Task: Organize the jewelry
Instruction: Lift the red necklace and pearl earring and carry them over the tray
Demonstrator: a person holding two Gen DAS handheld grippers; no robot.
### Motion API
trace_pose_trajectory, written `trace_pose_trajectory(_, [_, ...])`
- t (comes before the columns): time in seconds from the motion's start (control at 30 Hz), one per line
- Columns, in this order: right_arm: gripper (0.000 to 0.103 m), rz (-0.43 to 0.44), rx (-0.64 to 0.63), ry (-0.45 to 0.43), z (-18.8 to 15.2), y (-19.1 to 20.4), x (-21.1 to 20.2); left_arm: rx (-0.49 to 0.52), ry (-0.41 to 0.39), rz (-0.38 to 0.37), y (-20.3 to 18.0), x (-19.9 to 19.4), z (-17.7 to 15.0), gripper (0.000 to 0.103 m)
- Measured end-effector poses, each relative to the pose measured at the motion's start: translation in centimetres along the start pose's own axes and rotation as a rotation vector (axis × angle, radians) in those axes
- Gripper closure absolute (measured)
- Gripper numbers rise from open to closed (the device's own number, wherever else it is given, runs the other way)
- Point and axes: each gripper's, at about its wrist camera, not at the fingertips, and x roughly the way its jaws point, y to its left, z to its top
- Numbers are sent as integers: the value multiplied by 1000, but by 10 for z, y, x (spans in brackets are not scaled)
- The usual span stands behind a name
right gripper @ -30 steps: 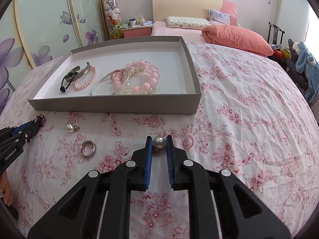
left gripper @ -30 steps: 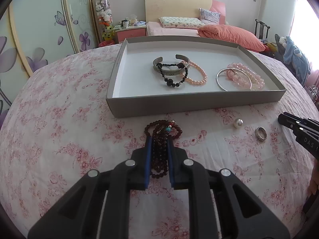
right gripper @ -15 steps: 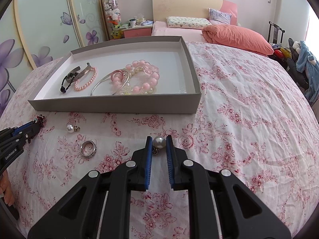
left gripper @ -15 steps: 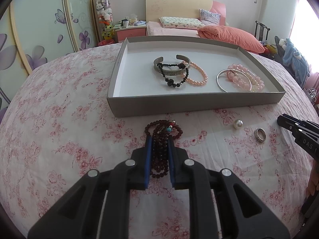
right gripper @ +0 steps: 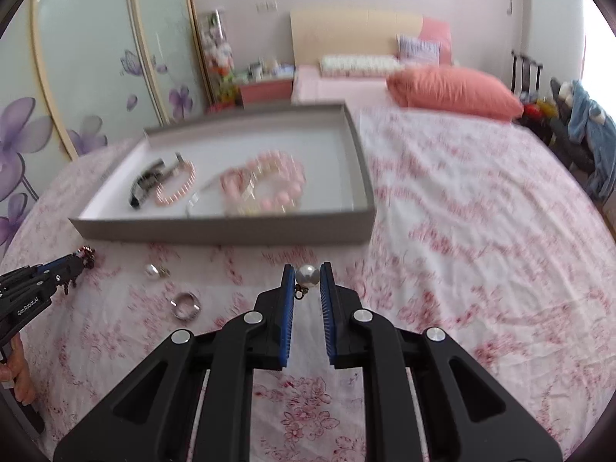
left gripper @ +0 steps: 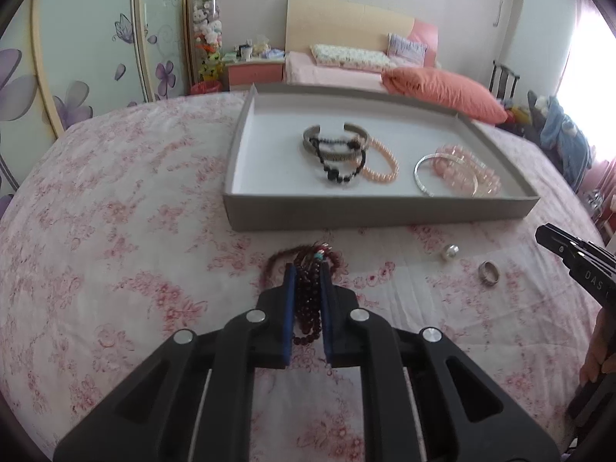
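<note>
Left wrist view: the left gripper [left gripper: 308, 281] has its blue pads nearly together, pinching a dark red bead strand [left gripper: 307, 300] bunched between them. Those jaws have just been closing a little further on it. Part of the strand loops out beyond the fingertips onto the floral bedspread [left gripper: 115, 231]; some hangs behind the pads.

The right gripper [right gripper: 307, 277] is likewise almost closed, nipping one pearl earring [right gripper: 307, 275] at its fingertips — a small dark fitting dangles beneath the pearl.

Two loose pieces lie on the bedspread between the grippers: a second pearl earring [left gripper: 449, 252] and one silver ring [left gripper: 488, 272], near each other and in front of the grey tray [left gripper: 346, 219].

Inside the tray, towards its left, one silver cuff [left gripper: 334, 142], one black bead bracelet [left gripper: 340, 167] and one peach bead bracelet [left gripper: 381, 159] overlap. Towards its right a thin silver bangle [left gripper: 425, 177] lies against pink bead bracelets [left gripper: 462, 169] — piled together, so their number cannot be told.

Right wrist view is smeared by motion blur, and the tray's contents there are hard to read. Each gripper shows in the other's view only at the edge, cut off by the frame, with a bit of the person's hand [left gripper: 598, 350] behind it.
</note>
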Motion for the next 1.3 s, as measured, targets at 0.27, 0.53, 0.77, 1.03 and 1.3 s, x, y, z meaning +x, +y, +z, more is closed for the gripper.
trace_pose_trajectory(0.27, [88,47,-34,-217,9,24,-52,18,-172,-10,-10,-47,5,91])
trace_pose_trajectory(0.53, [88,37,-99,-379,11,46,-84,88,-339,9,-36,-88,3,91])
trace_pose_trajectory(0.77, [88,42,-126,-467,14,56,-100,95,-392,4,-42,-102,5,91])
trace_pose_trajectory(1.03, [88,49,-119,-519,25,58,-106,99,-412,4,-46,-102,13,91])
trace_pose_trajectory(1.3, [88,61,-112,-551,42,63,-100,114,-429,2,-51,-93,28,91])
